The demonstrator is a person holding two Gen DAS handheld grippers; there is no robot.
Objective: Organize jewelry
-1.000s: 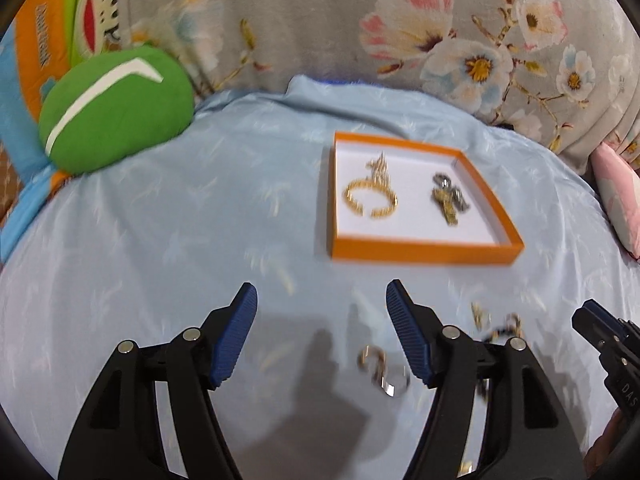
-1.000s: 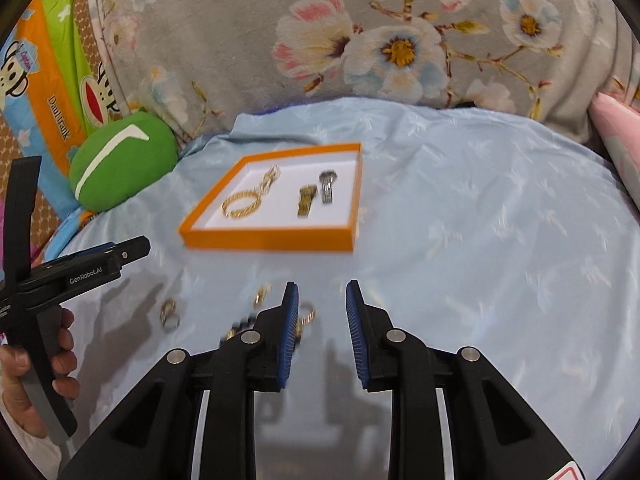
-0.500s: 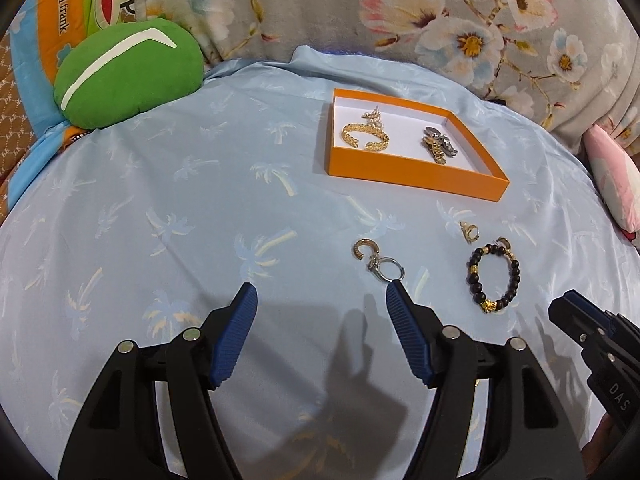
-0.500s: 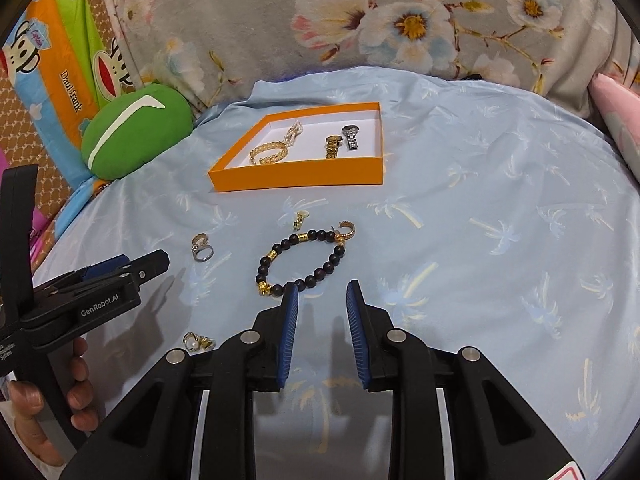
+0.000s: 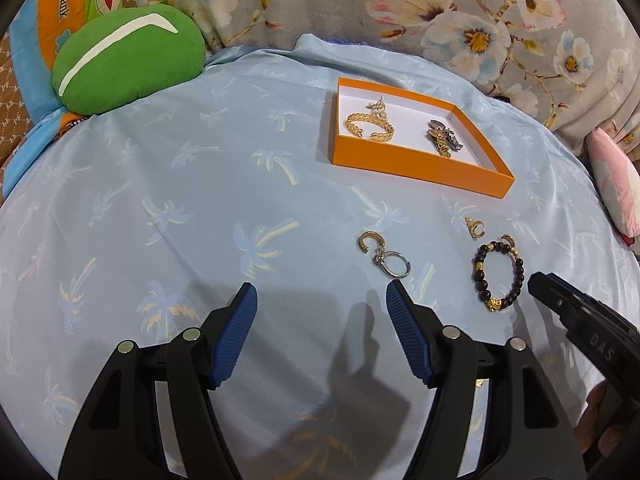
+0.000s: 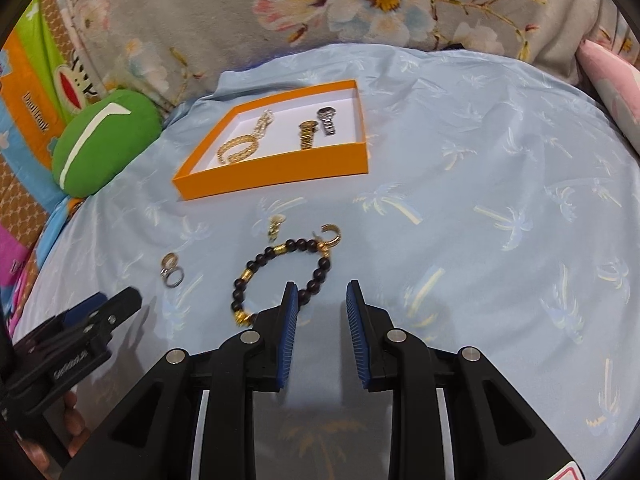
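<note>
An orange tray (image 5: 420,168) (image 6: 276,172) on the blue palm-print sheet holds a gold bangle (image 5: 370,126) and two watches (image 5: 442,140). Loose on the sheet in front of it lie a dark bead bracelet (image 5: 519,276) (image 6: 262,258), a silver ring (image 5: 400,254) (image 6: 174,276) touching a gold hoop (image 5: 362,242), a small gold earring (image 5: 475,227) (image 6: 276,224) and another gold hoop (image 6: 332,234). My left gripper (image 5: 320,292) is open wide and holds nothing, just short of the ring. My right gripper (image 6: 321,288) is open narrowly and also holds nothing, its left fingertip at the bracelet's near edge.
A green cushion (image 5: 124,64) sits at the back left and a pink pillow (image 5: 616,184) at the right edge. Flowered grey fabric rises behind the tray. A person's hand (image 6: 74,412) grips the left tool at the lower left.
Both views have cleared from motion blur. The right gripper has sunk toward the bead bracelet, which now sits at its left fingertip. Neither gripper's jaws have changed width.
</note>
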